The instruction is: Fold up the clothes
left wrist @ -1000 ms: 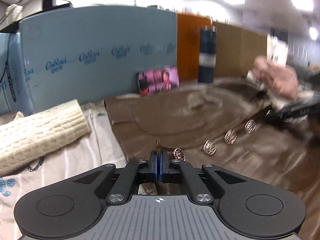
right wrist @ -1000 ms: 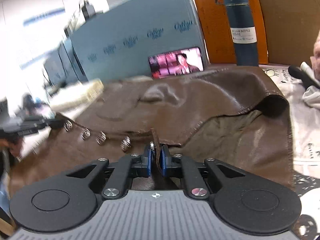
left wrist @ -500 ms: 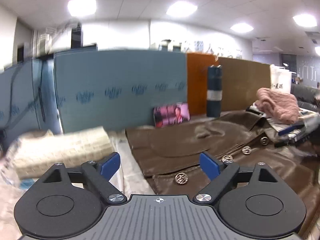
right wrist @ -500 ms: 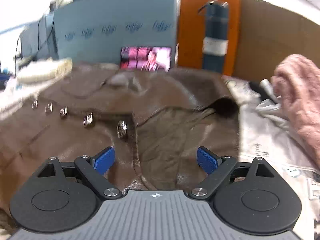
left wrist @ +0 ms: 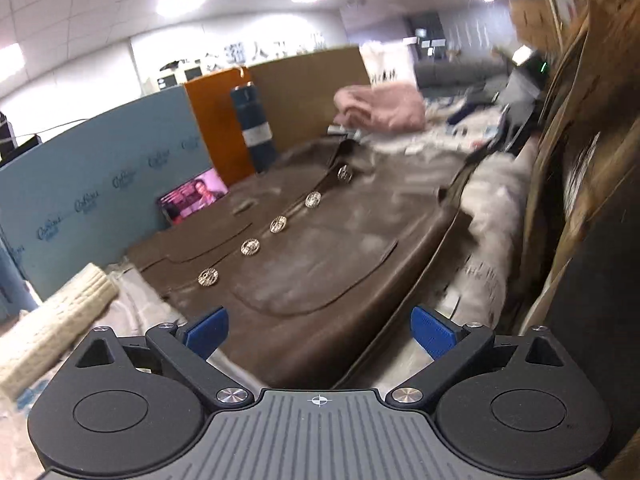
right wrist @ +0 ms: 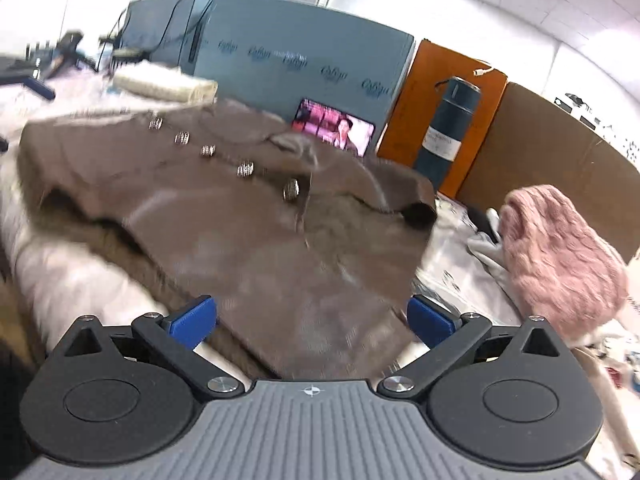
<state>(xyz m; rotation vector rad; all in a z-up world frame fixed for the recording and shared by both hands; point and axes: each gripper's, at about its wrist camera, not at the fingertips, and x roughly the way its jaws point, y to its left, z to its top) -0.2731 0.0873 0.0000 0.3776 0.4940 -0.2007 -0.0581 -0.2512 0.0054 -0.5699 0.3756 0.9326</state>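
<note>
A brown leather-look jacket [left wrist: 320, 264] with a row of metal buttons [left wrist: 278, 224] lies spread on the cloth-covered table. It also shows in the right wrist view [right wrist: 248, 232], its buttons [right wrist: 245, 169] running across the middle. My left gripper [left wrist: 320, 332] is open and empty, just above the jacket's near hem. My right gripper [right wrist: 310, 322] is open and empty, just above the jacket's near edge on the other side. Both views are motion-blurred.
A cream knit garment [left wrist: 52, 316] lies left of the jacket. A pink knit garment [right wrist: 560, 252] lies to its right, also in the left wrist view [left wrist: 380, 106]. A dark blue bottle [right wrist: 448, 132], a lit phone screen [right wrist: 334, 128] and blue foam board [right wrist: 304, 68] stand behind.
Both grippers were shut on the jacket's front edge one second ago. They opened, let it go, and have swung apart to the jacket's near edges.
</note>
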